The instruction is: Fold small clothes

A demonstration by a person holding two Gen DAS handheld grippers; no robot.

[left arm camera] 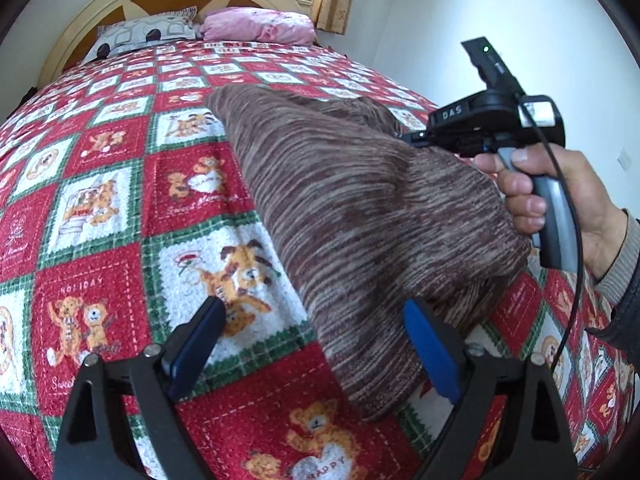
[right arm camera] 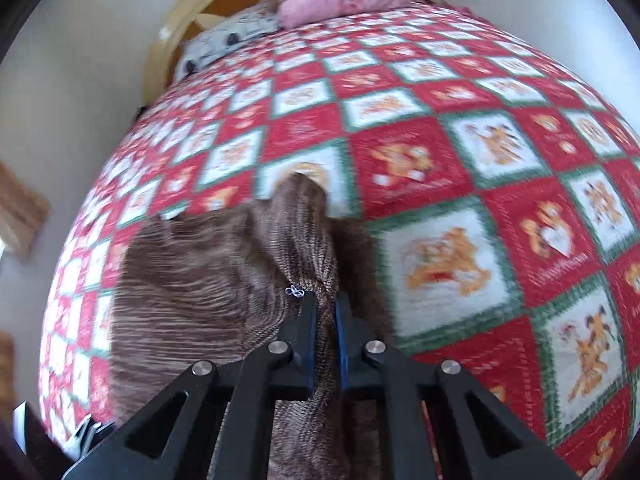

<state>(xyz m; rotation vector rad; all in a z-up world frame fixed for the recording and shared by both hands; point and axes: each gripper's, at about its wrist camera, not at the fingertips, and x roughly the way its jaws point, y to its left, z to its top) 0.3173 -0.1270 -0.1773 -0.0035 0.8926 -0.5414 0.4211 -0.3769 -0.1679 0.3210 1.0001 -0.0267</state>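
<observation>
Brown knit garment lifted over the bed.
Left wrist view: left gripper [left arm camera: 316, 344] jaws released, brown garment [left arm camera: 360, 220] draped between them, unpressed. Right wrist view: right gripper [right arm camera: 326, 316] jaws clenched on the garment's edge above the quilt [right arm camera: 460, 152].

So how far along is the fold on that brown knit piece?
Early. Done: the brown knit garment is on the quilt. In hand: the right tongs are shut on one edge, lifting it. The left tongs are open, gripping nothing. Left: lay the fold over and flatten it.

Home bedroom: quilted bed [left arm camera: 120, 184], pillows [left arm camera: 256, 26]
</observation>
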